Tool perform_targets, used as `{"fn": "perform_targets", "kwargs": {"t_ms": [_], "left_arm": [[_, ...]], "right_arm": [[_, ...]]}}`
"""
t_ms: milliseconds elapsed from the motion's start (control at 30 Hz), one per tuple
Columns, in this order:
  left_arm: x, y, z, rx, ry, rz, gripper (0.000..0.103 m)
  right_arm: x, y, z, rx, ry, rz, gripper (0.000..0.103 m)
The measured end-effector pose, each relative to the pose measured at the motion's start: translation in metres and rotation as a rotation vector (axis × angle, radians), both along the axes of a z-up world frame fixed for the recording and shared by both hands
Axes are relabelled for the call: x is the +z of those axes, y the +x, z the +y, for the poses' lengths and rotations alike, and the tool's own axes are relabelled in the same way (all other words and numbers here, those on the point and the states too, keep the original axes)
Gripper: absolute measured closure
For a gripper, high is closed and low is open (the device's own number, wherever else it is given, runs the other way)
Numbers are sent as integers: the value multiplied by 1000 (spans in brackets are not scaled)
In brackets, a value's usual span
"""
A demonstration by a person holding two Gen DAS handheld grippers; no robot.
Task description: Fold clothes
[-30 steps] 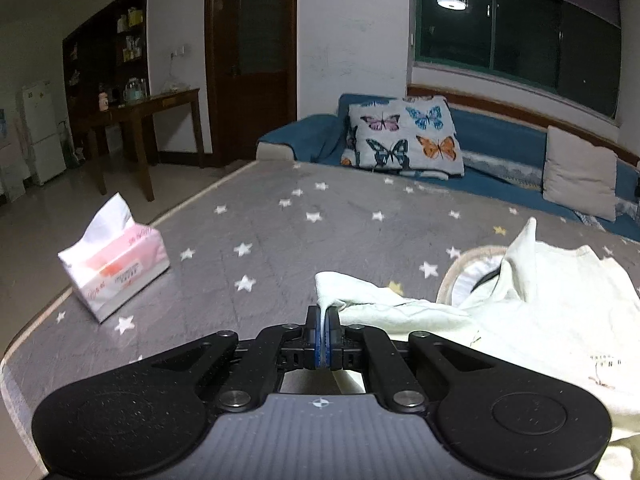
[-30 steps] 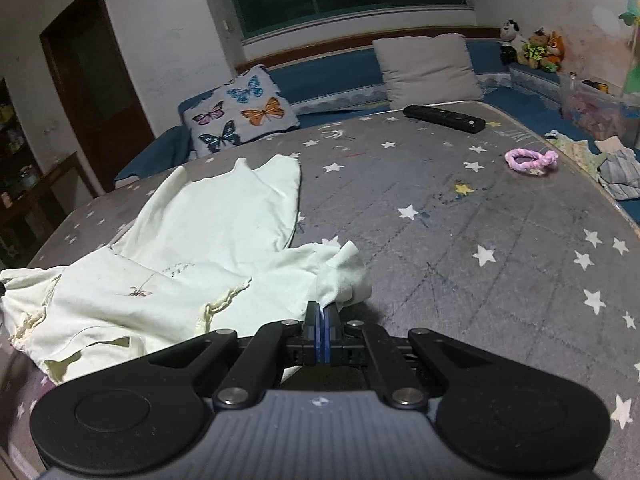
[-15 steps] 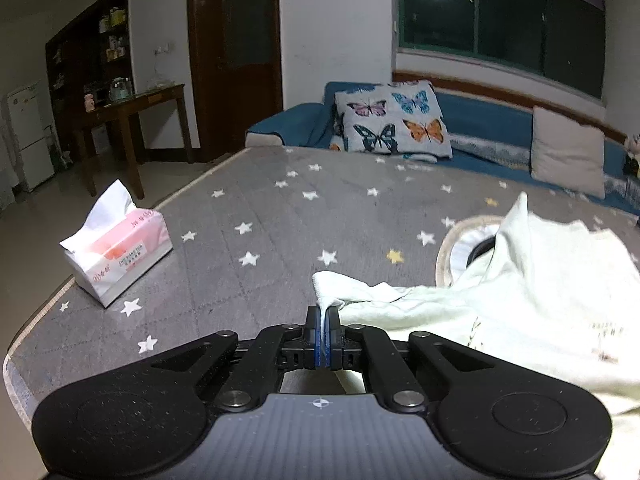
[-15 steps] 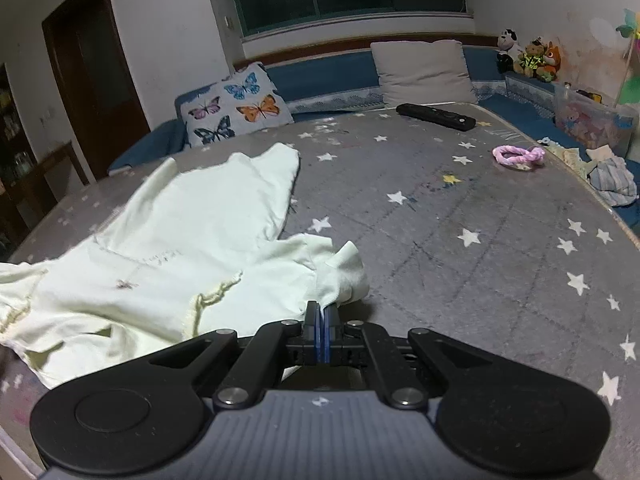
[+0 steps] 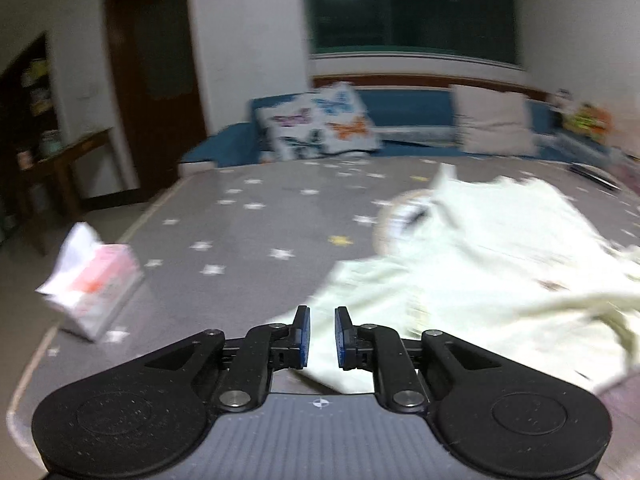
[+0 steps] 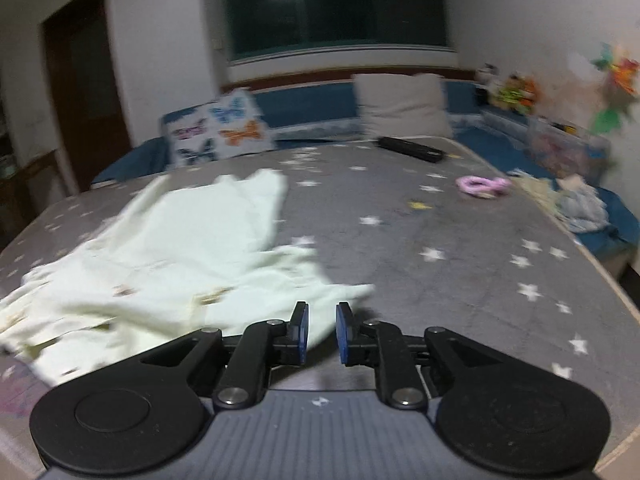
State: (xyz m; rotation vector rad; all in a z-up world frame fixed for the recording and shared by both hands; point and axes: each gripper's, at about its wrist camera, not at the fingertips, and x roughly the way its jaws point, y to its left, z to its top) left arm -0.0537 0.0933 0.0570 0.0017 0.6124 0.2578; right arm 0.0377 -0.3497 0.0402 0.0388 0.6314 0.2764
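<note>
A pale yellow garment (image 5: 480,264) lies crumpled on the grey star-patterned bed cover (image 5: 256,216). In the left wrist view my left gripper (image 5: 322,336) is open, its blue pads apart just over the garment's near left corner. In the right wrist view the same garment (image 6: 168,264) spreads to the left. My right gripper (image 6: 322,332) is open over the garment's near right corner. Neither gripper holds cloth. Both views are blurred by motion.
A pink and white tissue box (image 5: 92,288) sits near the bed's left edge. Butterfly cushion (image 5: 316,124) and beige pillow (image 6: 400,104) stand at the back. A black remote (image 6: 412,149), a pink hair tie (image 6: 482,186) and small clothes (image 6: 576,204) lie at right.
Both grippers were shut on corners of the garment and have opened and let it go. The garment has dropped onto the bed. Both cameras have moved, blurring the views.
</note>
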Motion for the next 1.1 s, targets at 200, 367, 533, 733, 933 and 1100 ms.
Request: {"fn": "perform_targets", "kwargs": {"t_ms": [200,367,533,733,933,1100], "left_arm": [[-9,-5,-42,-176,-45,12,77],[-14,7,-69,-291,-68,10,66],[-31,23,-89,-379,-54,53,62],[-52,39,-98,-438,-42,125,61],[-56,42,-90,-474,-62,157,95],[-49,25,-92,-536,-18,163,96]], "right_arm": [[10,-18,52,217,-30,-17,88],[4,-17,91,324,-56,13,82],[-10,-9,123,382,-87,50,77],[-33,1,142,377,-149,106,79],[-32,-6,139,385,-180,107,99],[-21,-24,135,449,-208,90,99]]}}
